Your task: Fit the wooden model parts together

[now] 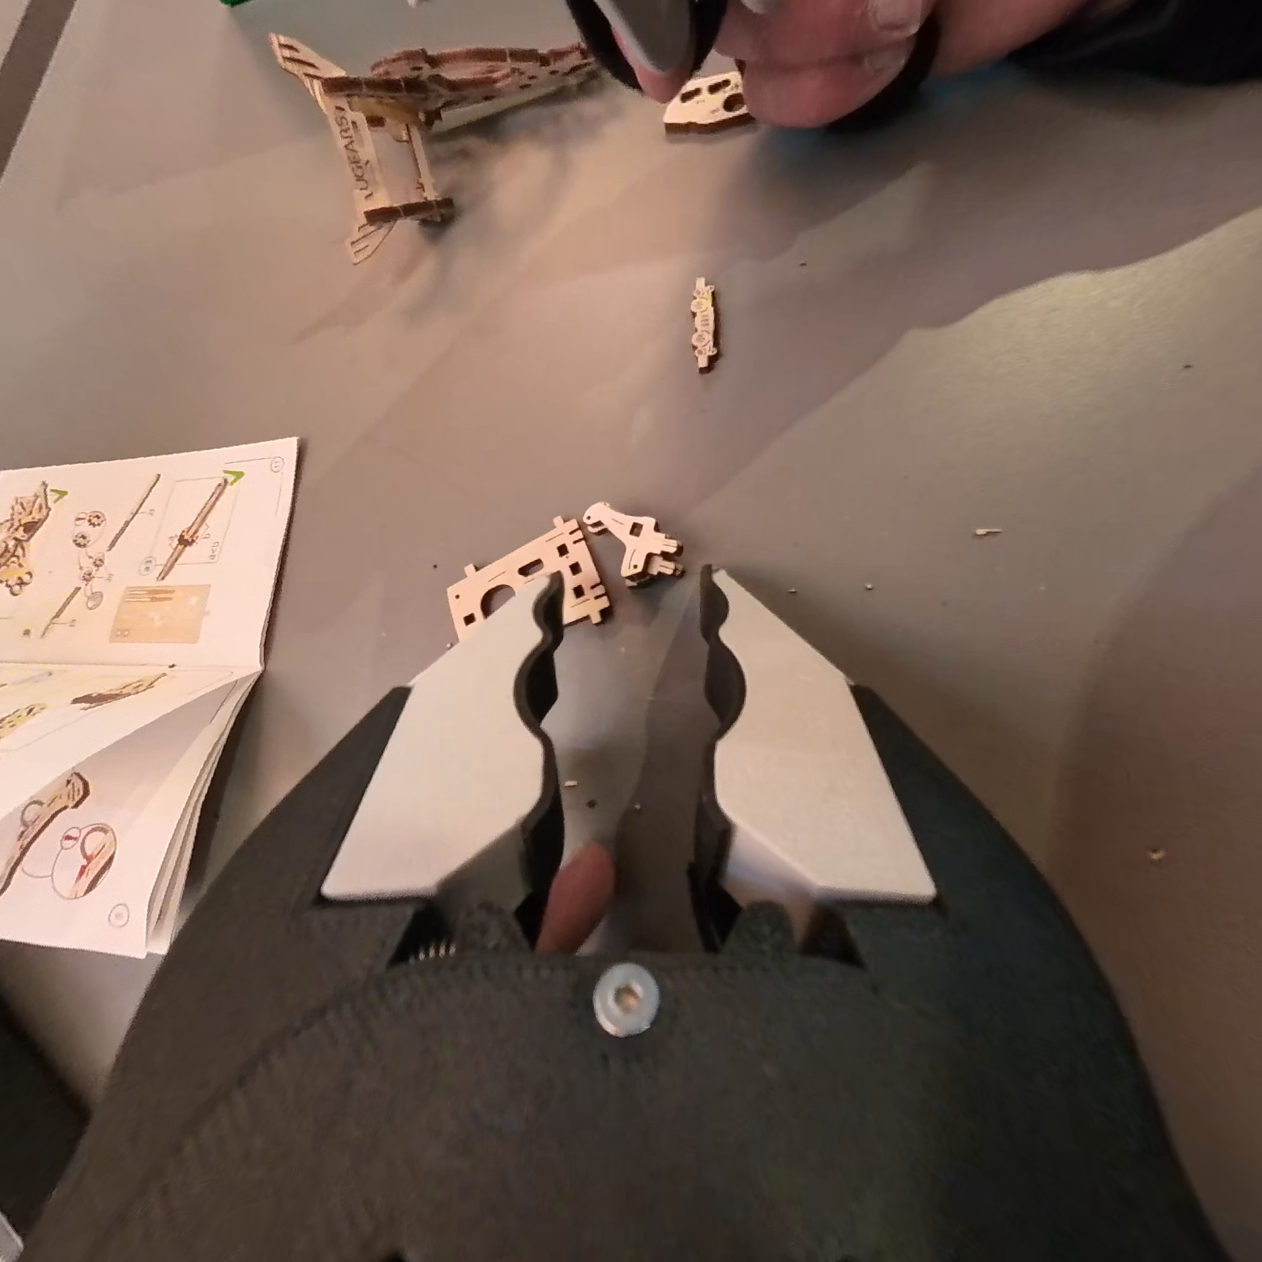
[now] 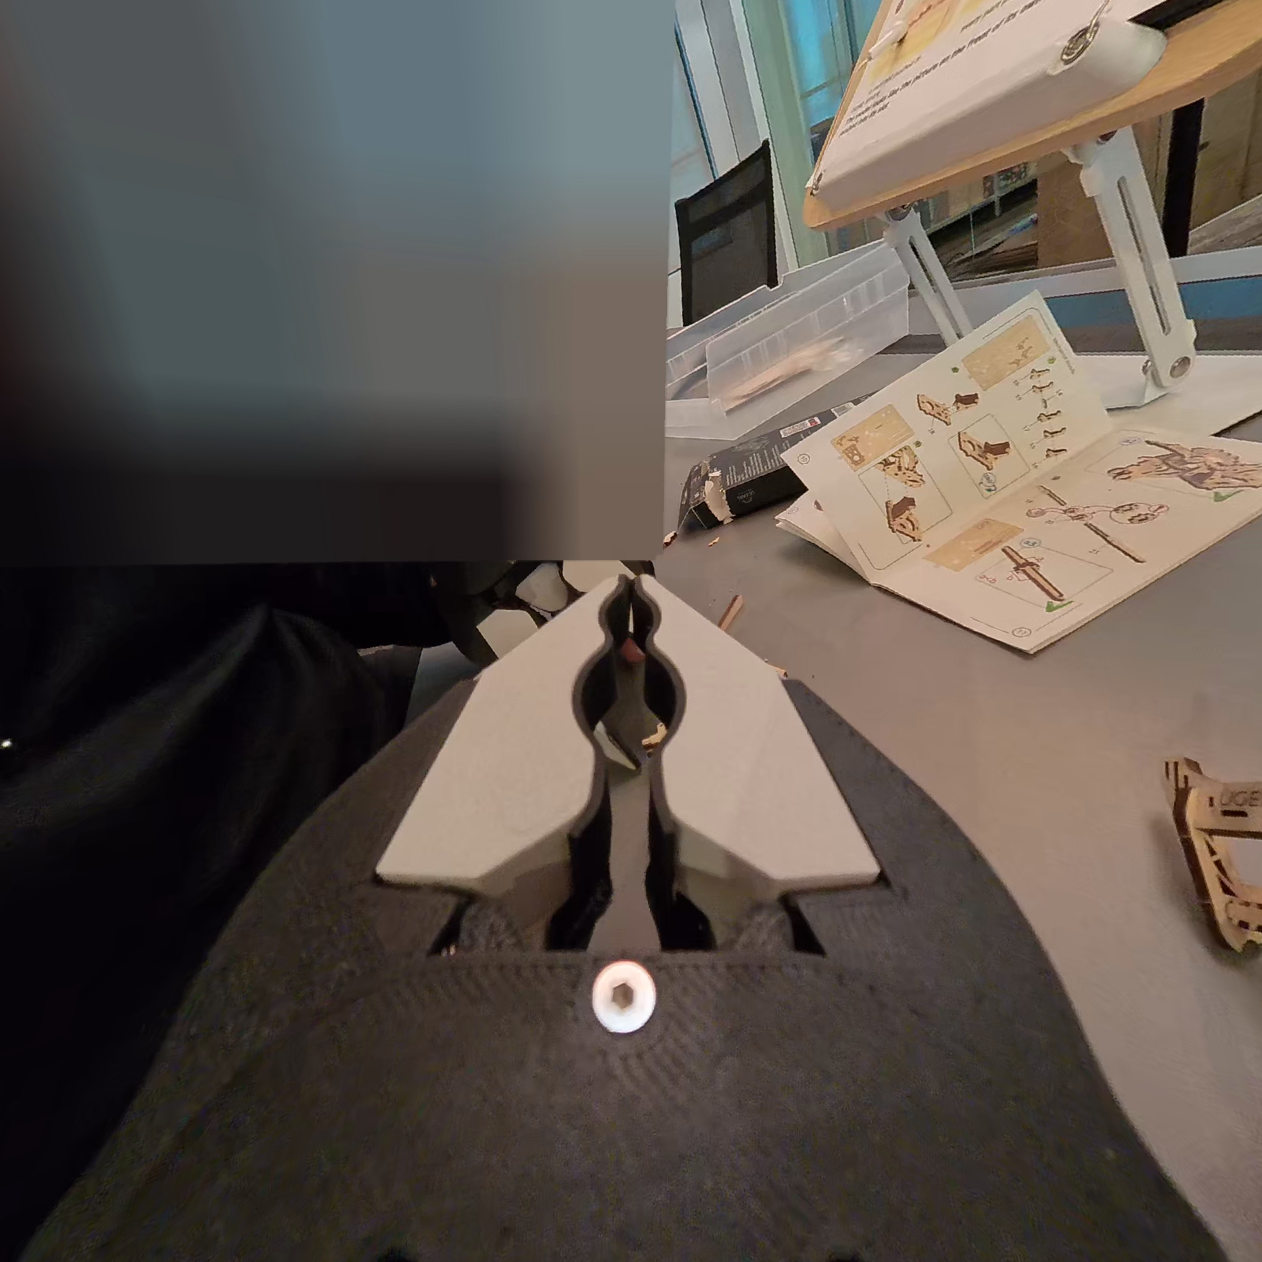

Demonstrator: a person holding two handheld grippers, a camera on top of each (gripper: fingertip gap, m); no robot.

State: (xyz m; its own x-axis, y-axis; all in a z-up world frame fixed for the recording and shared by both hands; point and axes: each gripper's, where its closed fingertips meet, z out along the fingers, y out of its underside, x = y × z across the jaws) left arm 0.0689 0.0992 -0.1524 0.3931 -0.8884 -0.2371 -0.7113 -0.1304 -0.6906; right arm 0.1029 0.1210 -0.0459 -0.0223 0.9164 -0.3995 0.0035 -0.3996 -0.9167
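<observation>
In the left wrist view my left gripper (image 1: 632, 587) is open and low over the grey table (image 1: 956, 478). Its left fingertip overlaps a flat slotted wooden plate (image 1: 519, 580). A small wooden bracket piece (image 1: 638, 546) lies just beyond the tips. A thin wooden strip (image 1: 705, 324) lies farther off. A partly built wooden model (image 1: 396, 116) stands at the far left; it also shows at the right edge of the right wrist view (image 2: 1222, 860). My right gripper (image 2: 629, 582) is shut, with nothing seen between its tips. It points towards a dark-clothed person.
A hand (image 1: 819, 61) rests at the far right over an oval wooden piece (image 1: 710, 102). An open instruction booklet (image 1: 136, 614) (image 2: 1024, 512) lies on the table. A tilted board stand (image 2: 1024, 102), a clear plastic tray (image 2: 785, 341), a black box (image 2: 751, 478) and a thin wooden stick (image 2: 729, 611) are nearby. Across from one pair of fingers to the other is roughly 11 cm. The partly built wooden model (image 1: 396, 116) is about equally far from each gripper, around 15 cm.
</observation>
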